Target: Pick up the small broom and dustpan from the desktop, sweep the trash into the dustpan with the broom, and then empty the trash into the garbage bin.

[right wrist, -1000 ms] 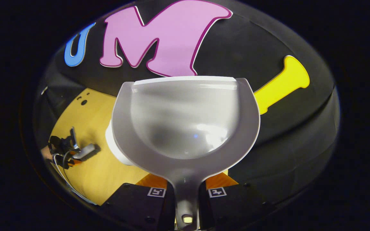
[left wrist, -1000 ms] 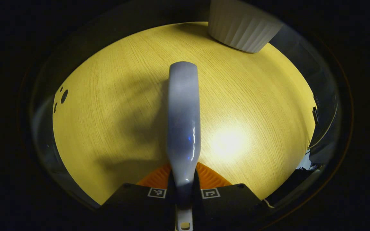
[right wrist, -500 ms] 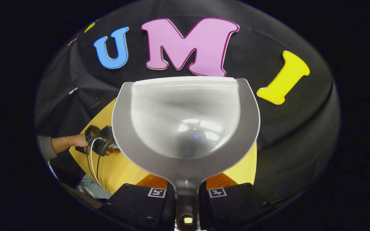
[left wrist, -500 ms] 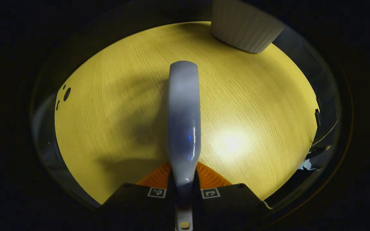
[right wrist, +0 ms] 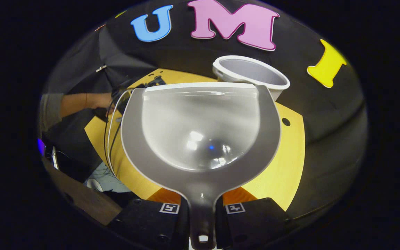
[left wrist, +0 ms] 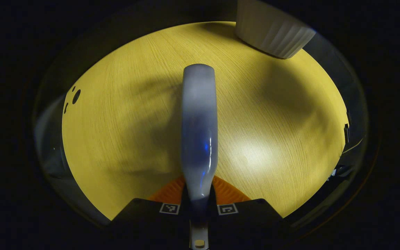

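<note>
Dustpan (right wrist: 200, 139): clamped by right claw (right wrist: 201, 211), seemingly empty (emptying step judged done). Broom (left wrist: 198, 125): clamped by left claw (left wrist: 198, 205). Return to bench (left wrist: 123, 114) required beside bin (right wrist: 252, 74).

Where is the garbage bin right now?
In the right gripper view the garbage bin stands on the yellow desktop just beyond the front edge of the dustpan; in the left gripper view it sits upper right.

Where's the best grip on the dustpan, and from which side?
Grip the dustpan by its narrow handle stem, coming from behind, opposite the scoop's open lip. The stem is slim enough to sit between the fingers, and the bowl is far too wide. That is how the right gripper holds it now.
</note>
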The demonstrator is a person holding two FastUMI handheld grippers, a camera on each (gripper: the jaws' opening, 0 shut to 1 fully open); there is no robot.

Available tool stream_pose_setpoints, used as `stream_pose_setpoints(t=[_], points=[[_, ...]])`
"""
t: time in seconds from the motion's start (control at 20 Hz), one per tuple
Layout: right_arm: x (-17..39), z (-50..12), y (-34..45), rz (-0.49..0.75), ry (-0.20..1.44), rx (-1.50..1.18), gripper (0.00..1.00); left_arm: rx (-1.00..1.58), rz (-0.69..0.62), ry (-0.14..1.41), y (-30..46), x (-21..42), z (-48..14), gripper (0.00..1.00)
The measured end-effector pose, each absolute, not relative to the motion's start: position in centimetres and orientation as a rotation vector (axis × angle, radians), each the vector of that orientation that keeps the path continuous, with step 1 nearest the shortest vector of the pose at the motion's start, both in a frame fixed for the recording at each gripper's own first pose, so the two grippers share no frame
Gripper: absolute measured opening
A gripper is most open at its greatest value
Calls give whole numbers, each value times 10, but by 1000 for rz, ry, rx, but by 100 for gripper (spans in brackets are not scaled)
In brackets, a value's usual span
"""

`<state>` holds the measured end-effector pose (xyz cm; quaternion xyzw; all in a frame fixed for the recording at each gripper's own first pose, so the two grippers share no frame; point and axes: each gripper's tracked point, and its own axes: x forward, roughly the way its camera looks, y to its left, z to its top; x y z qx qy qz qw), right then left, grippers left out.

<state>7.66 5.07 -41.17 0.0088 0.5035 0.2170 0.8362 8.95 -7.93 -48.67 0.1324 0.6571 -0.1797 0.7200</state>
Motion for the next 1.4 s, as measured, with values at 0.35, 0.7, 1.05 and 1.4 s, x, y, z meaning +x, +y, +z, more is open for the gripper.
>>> stream_pose_setpoints(t=[0.35,0.7,1.05,1.4], points=[[51,-453,44,472,1169,-55,33,301,-372,1474,-82,90,-488,25],[39,-476,47,414,1289,-25,38,297,-369,1469,-83,89,-487,25],[45,-468,51,351,1357,7,28,308,-384,1467,-82,89,-488,25],[41,-468,55,321,1427,55,33,320,-401,1468,-81,90,-489,25]])
